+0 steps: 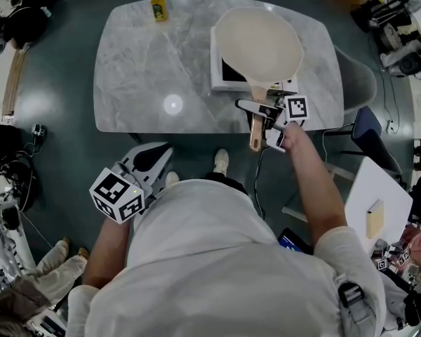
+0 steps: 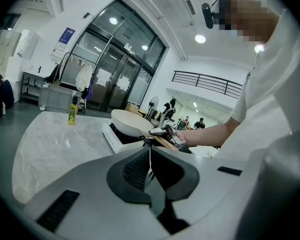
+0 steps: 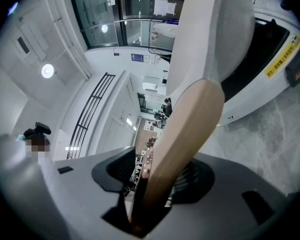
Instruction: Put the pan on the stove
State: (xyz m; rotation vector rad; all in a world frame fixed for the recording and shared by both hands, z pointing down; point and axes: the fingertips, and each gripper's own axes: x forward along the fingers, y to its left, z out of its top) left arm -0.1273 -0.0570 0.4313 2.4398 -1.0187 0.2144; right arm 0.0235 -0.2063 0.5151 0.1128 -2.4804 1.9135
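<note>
The grey marble worktop point(image 1: 147, 69) carries a white stove point(image 1: 216, 76) at about 2 o'clock in the head view. The cream pan point(image 1: 259, 44) already sits on the stove, its wooden handle point(image 1: 255, 140) running out toward 6 o'clock past the worktop's edge.

The right hand-held gripper point(image 1: 256, 123) straddles that handle, released: its jaws stand apart and a gap shows beside the wood. The step looks like letting go after placing. Next, the gripper should draw straight back toward 6 o'clock without nudging the handle.

The left hand-held gripper point(image 1: 158, 153) hangs clenched and empty at 7 o'clock, well clear. A small yellow bottle point(image 1: 158, 5) at 11 o'clock blocks nothing.
</note>
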